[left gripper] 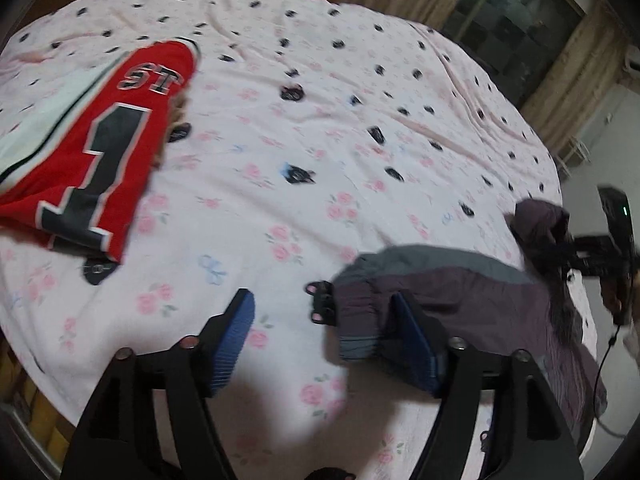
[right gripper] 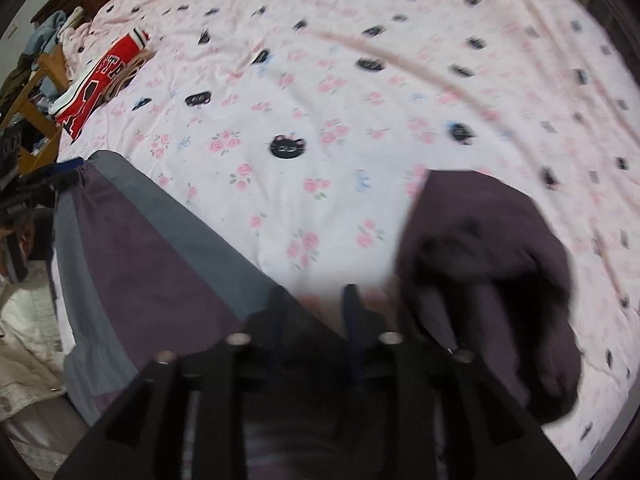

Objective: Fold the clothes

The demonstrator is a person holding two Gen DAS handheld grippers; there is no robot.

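Two garments lie on a pink bedsheet (left gripper: 280,128) printed with roses and black cat faces. One is a purple and grey garment (left gripper: 460,292), spread near the sheet's close edge, one end bunched into a dark hump. Well apart from it, toward the far side, lies a folded red jersey (left gripper: 92,152) bearing a large black numeral. From the left wrist camera, the left gripper (left gripper: 320,344) hangs with its blue-padded jaws spread wide; one pad sits at the purple garment's edge, the other over bare sheet, nothing pinched. From the right wrist camera, the right gripper (right gripper: 316,320) is blurred, its jaws partly apart over the purple cloth; whether they pinch fabric cannot be told.
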